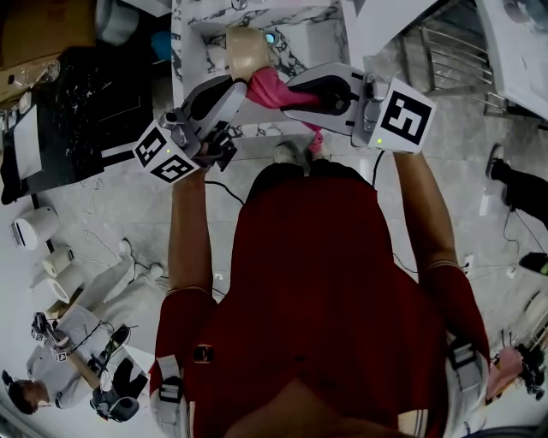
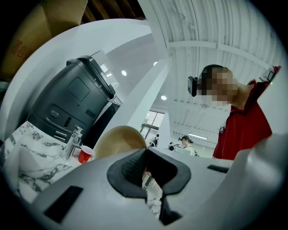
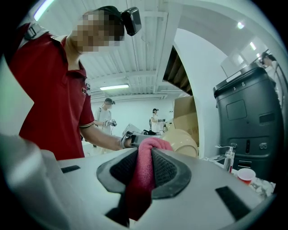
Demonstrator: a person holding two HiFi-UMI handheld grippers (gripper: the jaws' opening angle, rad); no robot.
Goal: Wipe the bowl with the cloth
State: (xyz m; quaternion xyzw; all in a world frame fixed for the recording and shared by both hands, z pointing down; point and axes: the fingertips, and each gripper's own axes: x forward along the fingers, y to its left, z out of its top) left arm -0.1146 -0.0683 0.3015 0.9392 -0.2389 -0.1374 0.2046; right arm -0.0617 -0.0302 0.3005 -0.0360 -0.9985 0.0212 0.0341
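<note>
A beige bowl (image 1: 247, 50) is held up over the marble counter (image 1: 190, 51). My left gripper (image 1: 233, 83) is shut on its rim; in the left gripper view the bowl (image 2: 118, 139) rises just behind the closed jaws (image 2: 145, 156). My right gripper (image 1: 289, 91) is shut on a pink cloth (image 1: 272, 89), which presses against the bowl's lower side. A tail of the cloth hangs below the gripper. In the right gripper view the cloth (image 3: 145, 173) bunches between the pads of my right gripper (image 3: 146, 150), with the bowl (image 3: 185, 143) just beyond.
A black machine (image 2: 72, 99) stands on the counter beside a chrome tap (image 2: 73, 140) and a red cup (image 2: 85, 154). A cardboard box (image 1: 38, 26) is at far left, a metal rack (image 1: 454, 51) at right. Other people (image 3: 105, 117) stand in the background.
</note>
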